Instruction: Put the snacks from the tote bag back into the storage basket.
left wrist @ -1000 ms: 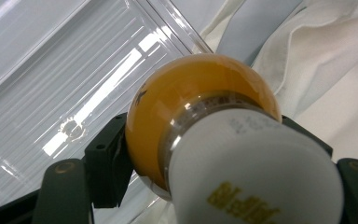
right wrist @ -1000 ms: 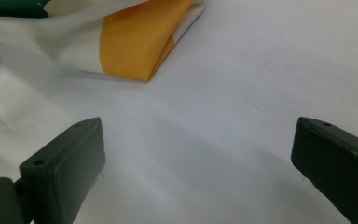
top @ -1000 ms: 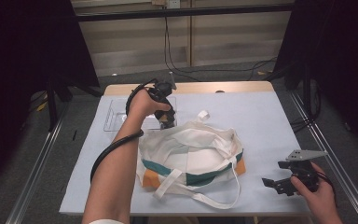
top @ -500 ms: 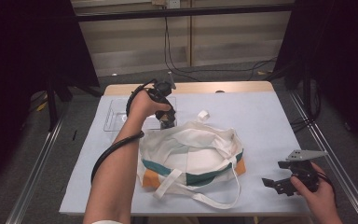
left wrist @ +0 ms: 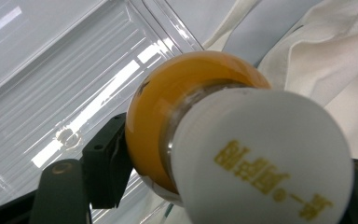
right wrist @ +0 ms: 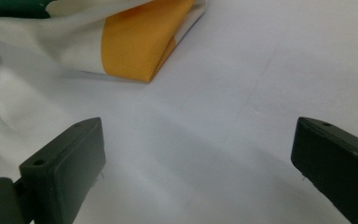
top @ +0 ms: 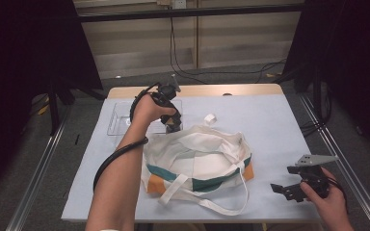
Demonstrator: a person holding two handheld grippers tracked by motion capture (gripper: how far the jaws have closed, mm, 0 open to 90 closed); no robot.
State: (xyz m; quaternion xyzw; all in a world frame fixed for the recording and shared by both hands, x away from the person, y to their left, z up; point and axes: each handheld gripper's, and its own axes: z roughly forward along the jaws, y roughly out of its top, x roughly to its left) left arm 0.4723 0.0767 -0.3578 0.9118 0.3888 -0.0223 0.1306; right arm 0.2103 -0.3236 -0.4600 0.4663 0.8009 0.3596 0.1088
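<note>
At the table's far left, about eleven o'clock from the bag [top: 197, 161], the left gripper [top: 172, 121] hangs over the gap between the tray [top: 118, 120] and the bag's rim. In the high view the hand [top: 147, 108] and the gripper's body cover what it carries, so nothing of the load can be made out there. The left gripper view shows it close: a bottle [left wrist: 242, 154], its orange, glossy, rounded body and smooth white cap with gold print pointing at the camera. The cap runs off the bottom edge and hides the right jaw almost wholly; the left jaw lies against the orange side. The jaws have just been opening a little, with the bottle between them and the left pad touching it; whether the right pad presses on it is hidden.

The tray is clear ribbed plastic, flat and rectangular, lying at nine o'clock from the left gripper. The bag is soft cream cloth with green and orange panels, slumped open, its long straps trailing to six o'clock. A small white scrap [top: 210, 118] lies at twelve o'clock from the bag; what it is I cannot tell. A pale blue cloth [top: 270, 120] covers the table.

The right gripper [top: 289, 188] sits at four o'clock from the bag, well apart from it, held in a hand [top: 330, 204] partly cut off by the bottom edge. Its jaws stand wide with only bare cloth between them; the right gripper view catches the bag's orange corner at eleven o'clock.
</note>
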